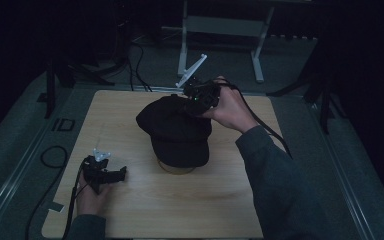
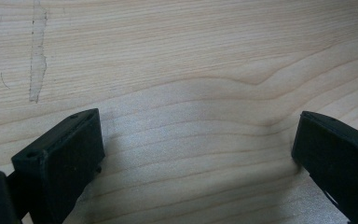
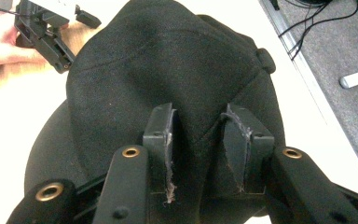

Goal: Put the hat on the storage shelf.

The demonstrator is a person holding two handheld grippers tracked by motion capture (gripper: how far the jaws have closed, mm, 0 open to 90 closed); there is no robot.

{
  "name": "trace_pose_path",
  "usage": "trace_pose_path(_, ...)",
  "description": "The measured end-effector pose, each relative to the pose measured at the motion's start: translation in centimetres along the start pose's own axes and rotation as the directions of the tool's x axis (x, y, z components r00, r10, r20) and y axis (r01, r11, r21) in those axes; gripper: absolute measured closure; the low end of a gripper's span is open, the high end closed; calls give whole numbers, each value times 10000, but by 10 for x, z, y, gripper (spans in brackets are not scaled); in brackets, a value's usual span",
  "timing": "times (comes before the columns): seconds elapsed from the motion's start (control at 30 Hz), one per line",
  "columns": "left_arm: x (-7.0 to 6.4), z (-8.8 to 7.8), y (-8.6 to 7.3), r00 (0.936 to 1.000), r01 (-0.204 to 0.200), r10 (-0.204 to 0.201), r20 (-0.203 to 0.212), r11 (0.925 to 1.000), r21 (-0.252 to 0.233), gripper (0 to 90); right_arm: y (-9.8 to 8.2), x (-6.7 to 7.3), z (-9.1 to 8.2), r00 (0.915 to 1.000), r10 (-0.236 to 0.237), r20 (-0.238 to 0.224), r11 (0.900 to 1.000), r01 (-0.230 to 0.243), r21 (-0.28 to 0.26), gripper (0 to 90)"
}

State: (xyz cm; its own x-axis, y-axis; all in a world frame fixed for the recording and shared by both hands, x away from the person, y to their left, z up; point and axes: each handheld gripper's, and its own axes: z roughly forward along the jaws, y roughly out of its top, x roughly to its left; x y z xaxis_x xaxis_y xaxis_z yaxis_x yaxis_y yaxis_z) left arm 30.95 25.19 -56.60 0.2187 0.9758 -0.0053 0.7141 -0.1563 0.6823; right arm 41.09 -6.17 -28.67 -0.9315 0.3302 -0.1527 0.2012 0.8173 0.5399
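Note:
A black cap (image 1: 175, 130) sits in the middle of the wooden table (image 1: 190, 210), its brim toward the near side, on a round yellowish base (image 1: 178, 170). At the cap's far side a hand holds my right gripper (image 1: 193, 104). In the right gripper view the right gripper (image 3: 198, 116) has its jaws close together with a raised fold of the cap (image 3: 168, 60) pinched between them. My left gripper (image 1: 120, 174) lies low on the table at the near left, apart from the cap. It (image 2: 198, 126) stands wide open over bare wood.
A strip of clear tape (image 2: 37, 60) marks the wood near the left gripper. Behind the table stands a white metal frame (image 1: 220, 25). Cables (image 1: 55, 155) lie on the grey floor at the left. The table's far edge runs just behind the right hand.

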Motion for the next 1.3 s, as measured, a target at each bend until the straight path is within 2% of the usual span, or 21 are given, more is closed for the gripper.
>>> trace_pose_path(0.1,0,0,0,10000,27,-27,-8,10000,-17,19,0,1,0,9999,-85,90,9997,87,-214,644)
trace_pose_path(0.17,0,0,0,10000,24,-25,-8,10000,-16,19,0,3,0,9999,-135,23,9996,136,-267,738)
trace_pose_path(0.23,0,0,0,10000,27,-27,-9,10000,-18,19,0,4,0,9996,-288,66,9991,290,-299,795)
trace_pose_path(0.4,0,0,0,10000,46,-46,-8,10000,-28,19,0,8,0,9967,-758,301,9967,766,-275,812)
trace_pose_path(0.47,0,0,0,10000,44,-44,-12,10000,-25,19,1,9,1,9965,-774,302,9968,780,-177,807)
trace_pose_path(0.53,0,0,0,10000,18,-18,-7,10000,-23,18,1,8,1,9973,-724,140,9973,726,-100,776)
trace_pose_path(0.67,0,0,0,10000,32,-32,-5,10000,-23,19,0,4,0,9995,-313,-104,9995,314,90,571)
trace_pose_path(0.73,0,0,0,10000,27,-27,0,10000,-24,19,-2,2,1,9994,-126,-316,9997,132,184,497)
trace_pose_path(0.8,0,0,0,10000,29,-29,-1,10000,-26,19,-4,2,2,9994,-27,-333,9995,37,315,459)
trace_pose_path(0.87,0,0,0,10000,26,-26,0,10000,-22,18,-5,0,1,9988,101,-479,9998,-92,201,412)
trace_pose_path(0.97,0,0,0,10000,38,-38,-2,10000,-35,18,-8,-2,-2,9977,277,-617,9996,-273,79,380)
trace_pose_path(1.3,0,0,0,10000,39,-39,-2,10000,-35,19,-26,-13,-22,9971,625,-432,9976,-638,-283,345)
